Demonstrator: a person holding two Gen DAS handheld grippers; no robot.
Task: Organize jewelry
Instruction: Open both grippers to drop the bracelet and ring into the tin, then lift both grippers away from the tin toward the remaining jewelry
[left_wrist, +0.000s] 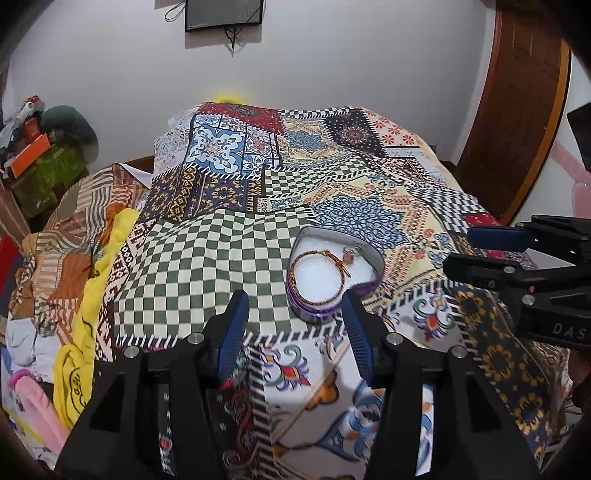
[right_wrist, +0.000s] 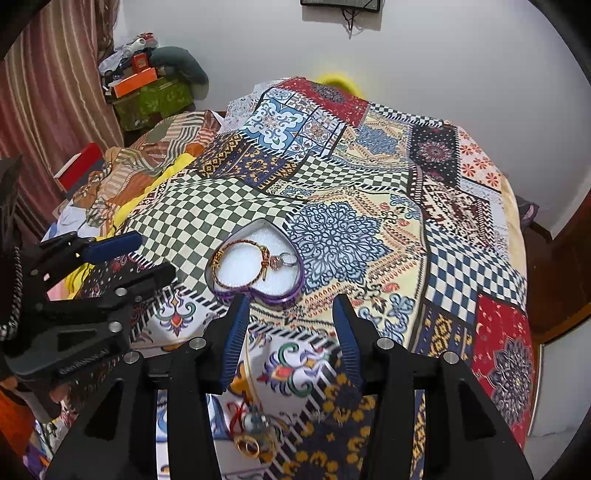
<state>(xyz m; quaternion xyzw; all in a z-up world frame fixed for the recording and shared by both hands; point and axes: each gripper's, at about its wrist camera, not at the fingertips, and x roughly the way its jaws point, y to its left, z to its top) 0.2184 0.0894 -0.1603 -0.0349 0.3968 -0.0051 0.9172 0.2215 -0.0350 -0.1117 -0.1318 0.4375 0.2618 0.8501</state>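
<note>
A placing step is judged to be over. Both pairs of tongs are held above the bed (left_wrist: 207, 258), and neither carries anything. The left tongs (left_wrist: 293, 325) are seen with their blue pads apart, and only the patterned bedspread shows between them. The right tongs (right_wrist: 290, 328) are likewise spread, with nothing clamped.

The heart-shaped tin (right_wrist: 255, 291) is set on the bedspread just ahead of both pairs of tongs, purple-sided and lined with white foam. Inside it a braided red-and-gold bracelet (right_wrist: 221, 275) is laid in a loop around the left lobe. A small ring with a reddish stone (right_wrist: 282, 260) is lodged against the right wall, touching the bracelet's knotted end. The rest of the foam is bare.

More jewelry is left outside the tin. In the right wrist view, a small heap (right_wrist: 251, 432) is found on the bedspread close under the right tongs, nearer the camera than the tin. A gold ring (right_wrist: 247, 446), a red thread and a pale beaded piece can be told; the rest is too tangled to name.

The next move is judged to call for the right tongs to be lowered onto that heap. One piece must be pinched cleanly off soft cloth and carried forward into the tin's free space.
</note>
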